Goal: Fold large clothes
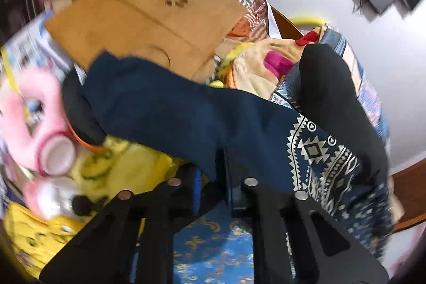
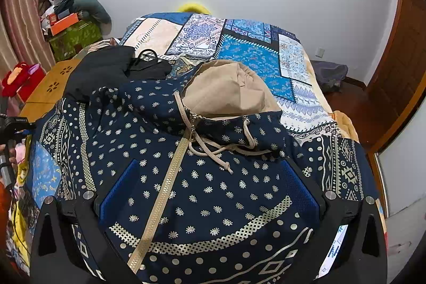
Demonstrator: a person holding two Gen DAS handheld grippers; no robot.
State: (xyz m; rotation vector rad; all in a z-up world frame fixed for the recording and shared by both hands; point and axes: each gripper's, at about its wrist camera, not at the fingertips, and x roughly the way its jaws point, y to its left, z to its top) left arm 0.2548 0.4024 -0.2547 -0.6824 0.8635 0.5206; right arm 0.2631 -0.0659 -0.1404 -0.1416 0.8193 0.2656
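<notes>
Hoodie [image 2: 202, 177] lay zipper-up along the bed [image 2: 253, 55], hood pointing away; right tongs [image 2: 210, 193] gaped wide, left tongs [image 1: 213, 177] pinched its sleeve [image 1: 159, 103].

Matt navy printed cloth hoodie [image 2: 202, 177], beige lining; smooth wooden table [image 1: 149, 17].

The hoodie [image 2: 202, 193] is navy with cream dots and geometric bands; its hood lining is beige. The bedspread [image 2: 247, 55] is a blue and white patchwork. The walls are white.
</notes>
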